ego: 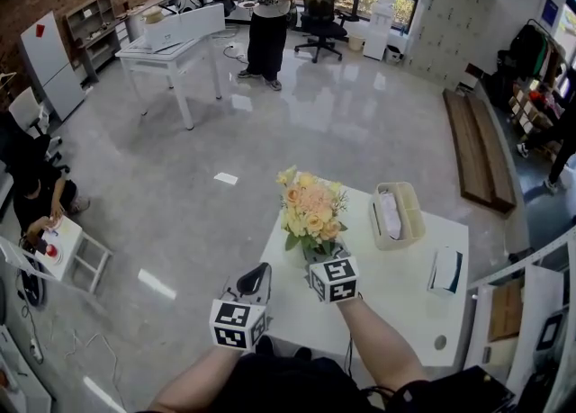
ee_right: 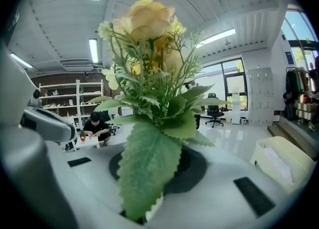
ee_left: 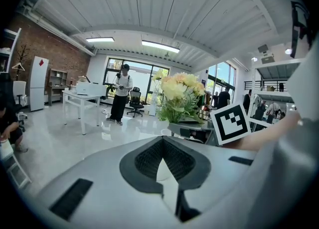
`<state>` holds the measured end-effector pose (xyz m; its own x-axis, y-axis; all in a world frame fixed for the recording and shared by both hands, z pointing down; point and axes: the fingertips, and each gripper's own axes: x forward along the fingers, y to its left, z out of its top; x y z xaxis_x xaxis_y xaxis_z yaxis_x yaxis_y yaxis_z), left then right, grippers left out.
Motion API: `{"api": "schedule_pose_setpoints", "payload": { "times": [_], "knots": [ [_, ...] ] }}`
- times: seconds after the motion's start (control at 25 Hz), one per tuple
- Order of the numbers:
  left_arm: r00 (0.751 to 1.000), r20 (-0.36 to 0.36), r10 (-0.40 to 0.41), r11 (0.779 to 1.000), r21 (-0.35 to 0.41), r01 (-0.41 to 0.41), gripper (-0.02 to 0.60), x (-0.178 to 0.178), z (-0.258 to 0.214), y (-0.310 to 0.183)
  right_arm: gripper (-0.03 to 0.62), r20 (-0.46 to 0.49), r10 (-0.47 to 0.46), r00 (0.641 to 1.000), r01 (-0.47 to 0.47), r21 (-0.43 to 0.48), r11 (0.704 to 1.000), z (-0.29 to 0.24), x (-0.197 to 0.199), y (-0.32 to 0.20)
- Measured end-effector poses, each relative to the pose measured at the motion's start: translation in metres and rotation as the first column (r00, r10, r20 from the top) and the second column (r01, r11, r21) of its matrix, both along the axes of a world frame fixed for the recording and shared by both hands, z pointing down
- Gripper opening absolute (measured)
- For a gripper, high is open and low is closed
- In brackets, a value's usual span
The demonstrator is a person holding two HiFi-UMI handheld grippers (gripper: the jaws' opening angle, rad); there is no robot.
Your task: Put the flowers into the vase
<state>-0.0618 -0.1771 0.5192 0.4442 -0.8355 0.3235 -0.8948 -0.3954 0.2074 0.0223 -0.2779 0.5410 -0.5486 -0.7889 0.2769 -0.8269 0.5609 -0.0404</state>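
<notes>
A bunch of yellow and peach flowers (ego: 311, 211) with green leaves stands upright over the near left part of the white table (ego: 396, 308). My right gripper (ego: 317, 258) is shut on its lower stems, just below the blooms. In the right gripper view the flowers (ee_right: 149, 73) rise straight out of the jaws, and a big leaf hides the stems and pads. My left gripper (ego: 255, 282) hangs off the table's near left edge, shut with nothing in it. From the left gripper view the bouquet (ee_left: 180, 96) is ahead to the right. The vase is hidden under the leaves; I cannot make it out.
A beige basket (ego: 397, 215) holding white cloth sits at the table's far right, and a small pack (ego: 445, 269) lies beside the right edge. Across the glossy floor are a white desk (ego: 171, 47), a standing person (ego: 268, 15) and a seated person (ego: 36, 197). Wooden benches (ego: 477, 155) run along the right.
</notes>
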Motion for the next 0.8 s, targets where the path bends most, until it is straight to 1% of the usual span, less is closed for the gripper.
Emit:
{"api": "schedule_pose_setpoints", "payload": {
  "times": [0.16,0.28,0.6,0.8],
  "knots": [
    [1.000,-0.002,-0.002,1.000,-0.001,0.002,0.005,-0.003,0.003,-0.002,0.044,-0.022,-0.004,1.000,0.002,-0.063,0.998,0.020,0.001,-0.002],
    [1.000,-0.011,-0.006,1.000,-0.006,0.006,0.005,-0.004,0.005,-0.003,0.046,-0.041,-0.024,0.999,0.020,-0.098,0.995,0.022,-0.002,-0.005],
    [1.000,-0.019,0.002,1.000,-0.010,-0.002,0.005,-0.003,0.005,-0.003,0.051,-0.096,-0.056,0.994,0.040,-0.156,0.987,0.025,-0.005,-0.004],
    [1.000,-0.020,0.009,1.000,0.000,-0.009,0.005,-0.001,0.003,-0.004,0.062,-0.123,-0.068,0.990,0.044,-0.183,0.982,0.026,-0.003,-0.006]
  ]
}}
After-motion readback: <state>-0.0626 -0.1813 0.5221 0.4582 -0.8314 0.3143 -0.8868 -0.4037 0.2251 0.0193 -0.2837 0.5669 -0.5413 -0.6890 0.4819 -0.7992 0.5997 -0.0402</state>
